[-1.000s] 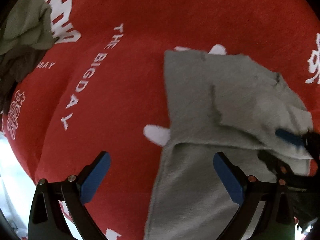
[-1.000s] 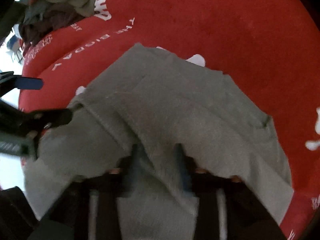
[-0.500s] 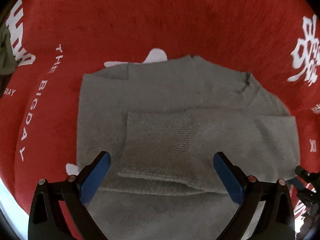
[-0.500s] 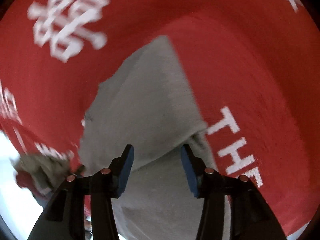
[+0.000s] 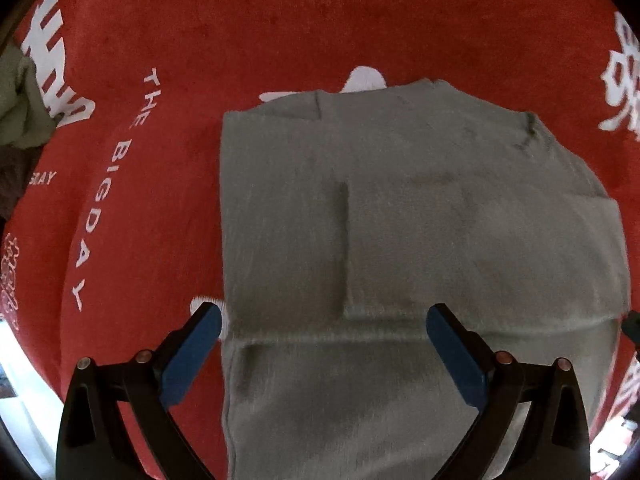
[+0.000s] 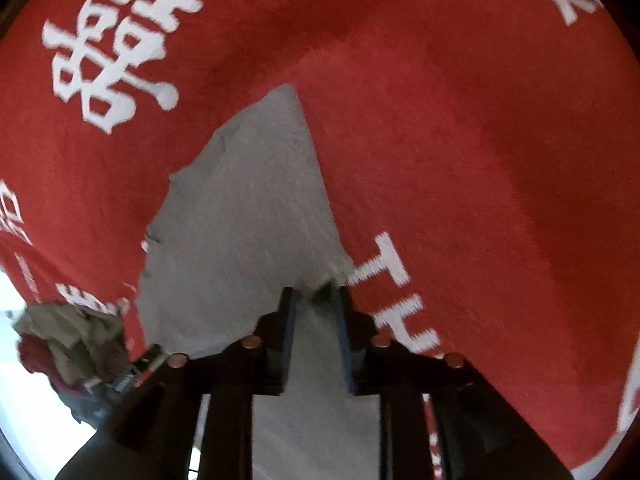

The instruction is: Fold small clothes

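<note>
A grey knit sweater lies flat on the red cloth, a sleeve folded across its middle. My left gripper is open, its blue pads on either side of the sweater's lower part, holding nothing. In the right wrist view the same sweater runs away from me. My right gripper has closed on the sweater's near edge, with grey fabric pinched between its blue pads.
The red cloth with white lettering covers the table. A pile of olive and dark clothes sits at the far left; it also shows in the right wrist view. The table's pale edge shows at the lower left.
My right gripper swung round to the sweater's side and closed from open onto its edge. My left gripper stayed open and shifted slightly over the sweater.
</note>
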Demonstrator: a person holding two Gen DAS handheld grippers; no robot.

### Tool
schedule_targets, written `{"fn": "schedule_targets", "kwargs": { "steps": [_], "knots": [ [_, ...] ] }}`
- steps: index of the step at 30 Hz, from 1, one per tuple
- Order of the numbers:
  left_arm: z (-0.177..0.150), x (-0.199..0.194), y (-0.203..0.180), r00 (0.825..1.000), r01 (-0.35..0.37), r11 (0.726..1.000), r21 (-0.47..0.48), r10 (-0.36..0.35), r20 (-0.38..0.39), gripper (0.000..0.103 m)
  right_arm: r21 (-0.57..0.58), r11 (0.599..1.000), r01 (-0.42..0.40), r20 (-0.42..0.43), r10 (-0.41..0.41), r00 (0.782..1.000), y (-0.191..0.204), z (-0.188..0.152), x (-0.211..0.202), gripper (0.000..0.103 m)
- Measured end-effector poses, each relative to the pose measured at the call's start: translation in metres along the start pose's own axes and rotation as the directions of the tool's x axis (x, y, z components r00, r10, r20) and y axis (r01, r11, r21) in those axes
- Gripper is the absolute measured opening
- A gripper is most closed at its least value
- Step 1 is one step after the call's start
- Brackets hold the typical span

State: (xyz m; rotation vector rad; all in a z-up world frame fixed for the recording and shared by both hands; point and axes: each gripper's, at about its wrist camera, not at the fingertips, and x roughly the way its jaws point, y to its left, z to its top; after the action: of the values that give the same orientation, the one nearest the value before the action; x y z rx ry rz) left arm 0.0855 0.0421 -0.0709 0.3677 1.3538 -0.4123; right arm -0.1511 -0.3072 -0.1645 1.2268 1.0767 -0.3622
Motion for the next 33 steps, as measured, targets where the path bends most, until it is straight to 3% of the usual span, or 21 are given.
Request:
{"fn": "schedule_targets", "kwargs": {
  "steps": [3, 5, 9, 14, 17, 18, 20, 22, 25, 26, 27, 31, 33],
  "knots": [
    [-0.005, -0.011, -0.001, 1.0, 0.006, 0.999, 0.038, -0.005, -0.006, 0.103, -0.048, 0.999, 0.024, -0.014, -0.024, 1.0, 0.009, -0.011, -0.009, 0.036],
    [-0.008, -0.016, -0.002, 1.0, 0.008, 0.998, 0.065, -0.007, -0.013, 0.103, -0.09, 0.995, 0.046, -0.012, -0.047, 0.999, 0.014, -0.019, -0.014, 0.048],
    [0.001, -0.015, 0.0, 0.999, 0.035, 0.998, 0.048, -0.036, 0.007, 0.103, -0.11, 0.992, 0.055, 0.006, -0.055, 0.998, 0.017, -0.016, -0.015, 0.048],
    [0.026, 0.009, 0.011, 0.997, 0.083, 0.996, -0.031, -0.083, 0.001, 0.103, -0.087, 0.994, 0.069, 0.062, -0.064, 0.996, 0.0, 0.02, -0.007, 0.048],
    [0.032, 0.033, 0.012, 0.996, 0.08, 0.996, -0.034, -0.081, -0.031, 0.102, -0.015, 1.0, -0.021, 0.012, 0.022, 1.0, -0.018, 0.038, 0.012, 0.048],
    [0.032, 0.036, 0.012, 0.997, 0.074, 0.997, -0.026, -0.075, -0.036, 0.102, 0.012, 0.997, -0.07, -0.005, 0.07, 0.998, -0.023, 0.04, 0.014, 0.047],
    [0.029, 0.036, 0.011, 0.998, 0.065, 0.998, 0.001, -0.065, -0.018, 0.102, 0.039, 0.985, -0.166, -0.031, 0.167, 0.985, -0.024, 0.044, 0.016, 0.014],
    [0.024, 0.036, 0.009, 0.998, 0.061, 0.998, 0.015, -0.061, -0.011, 0.102, -0.02, 0.987, -0.158, -0.024, 0.157, 0.987, -0.018, 0.045, 0.01, 0.014],
    [0.024, 0.035, 0.008, 0.998, 0.06, 0.998, 0.01, -0.06, -0.014, 0.102, -0.089, 0.996, -0.017, -0.041, 0.014, 0.999, -0.021, 0.046, 0.018, 0.012],
    [0.024, 0.033, 0.008, 0.998, 0.055, 0.998, 0.009, -0.055, -0.018, 0.102, -0.084, 0.996, -0.021, -0.029, 0.018, 0.999, -0.023, 0.046, 0.017, 0.012],
    [0.024, 0.03, 0.008, 0.999, 0.046, 0.999, 0.011, -0.046, -0.018, 0.102, -0.077, 0.997, -0.014, -0.024, 0.012, 1.0, -0.022, 0.046, 0.015, 0.013],
    [0.012, 0.011, 0.0, 0.999, 0.033, 0.999, 0.038, -0.032, -0.026, 0.102, -0.111, 0.993, 0.049, -0.008, -0.05, 0.999, -0.008, 0.034, -0.001, 0.043],
    [0.001, 0.0, -0.002, 0.999, 0.021, 0.998, 0.065, -0.019, -0.03, 0.102, -0.142, 0.988, 0.063, -0.003, -0.064, 0.998, -0.002, 0.024, -0.011, 0.045]
  ]
}}
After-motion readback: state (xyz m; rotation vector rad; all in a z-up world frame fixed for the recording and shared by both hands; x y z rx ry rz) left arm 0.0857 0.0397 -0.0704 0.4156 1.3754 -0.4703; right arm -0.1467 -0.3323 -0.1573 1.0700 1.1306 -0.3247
